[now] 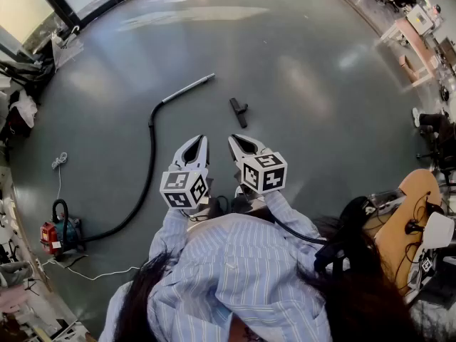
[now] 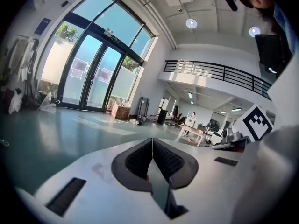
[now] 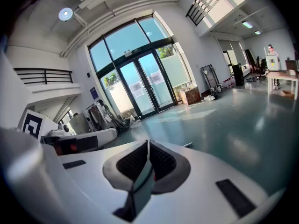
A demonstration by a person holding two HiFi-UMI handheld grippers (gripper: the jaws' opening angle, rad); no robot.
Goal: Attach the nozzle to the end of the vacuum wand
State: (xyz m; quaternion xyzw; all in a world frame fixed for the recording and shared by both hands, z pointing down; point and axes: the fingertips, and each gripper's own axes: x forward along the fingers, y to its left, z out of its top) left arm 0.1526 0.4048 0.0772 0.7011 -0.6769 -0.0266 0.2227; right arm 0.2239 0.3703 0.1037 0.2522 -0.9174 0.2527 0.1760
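Observation:
In the head view the silver vacuum wand (image 1: 189, 88) lies on the grey floor, joined to a black hose (image 1: 150, 164) that curves down to a small red and teal vacuum (image 1: 58, 232). The black nozzle (image 1: 239, 112) lies on its own to the right of the wand's free end. My left gripper (image 1: 201, 140) and right gripper (image 1: 234, 140) hang side by side above the floor, short of the nozzle and touching nothing. Both gripper views show only the room past the ribbed pads. The left gripper (image 2: 152, 143) and the right gripper (image 3: 148, 144) are shut with nothing between them.
A white cable (image 1: 58, 164) trails on the floor at the left. An orange chair (image 1: 412, 216) and dark gear stand at the right. Tables (image 1: 411, 26) stand at the far right, and glass doors (image 1: 44, 4) at the upper left. Clutter lines the left wall.

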